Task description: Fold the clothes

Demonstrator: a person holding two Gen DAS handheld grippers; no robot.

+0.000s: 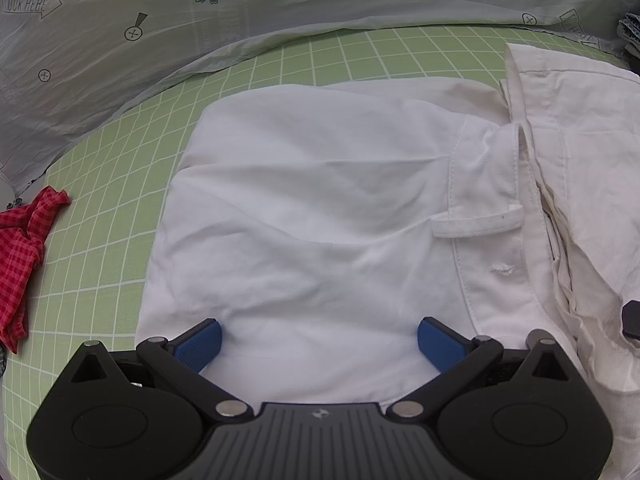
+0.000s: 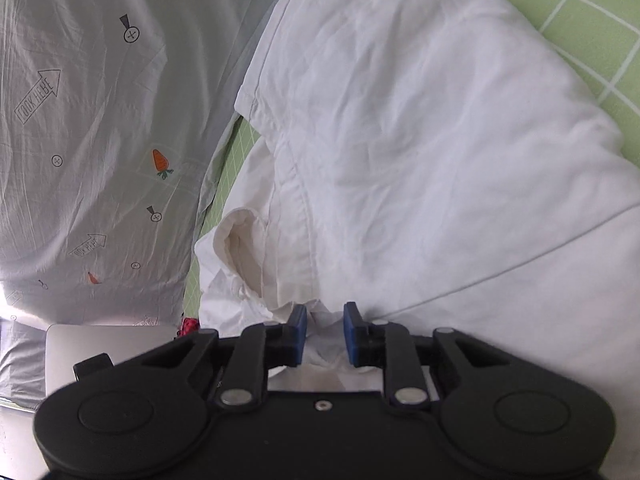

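Note:
White trousers (image 1: 320,208) lie folded on a green checked mat (image 1: 120,184), waistband and belt loop (image 1: 476,222) toward the right. My left gripper (image 1: 319,340) hovers over their near edge, jaws wide apart, nothing between the blue pads (image 1: 200,342). In the right wrist view the same white trousers (image 2: 420,152) fill the frame, with a pocket lining (image 2: 244,256) turned out. My right gripper (image 2: 326,334) is shut on a bunch of the white fabric between its blue pads (image 2: 298,334).
A red checked garment (image 1: 24,248) lies crumpled at the mat's left edge. A pale printed sheet (image 1: 120,40) with carrots and arrows bounds the far side. Denim (image 1: 630,36) shows at the far right. A silver laptop-like slab (image 2: 100,348) sits low on the left.

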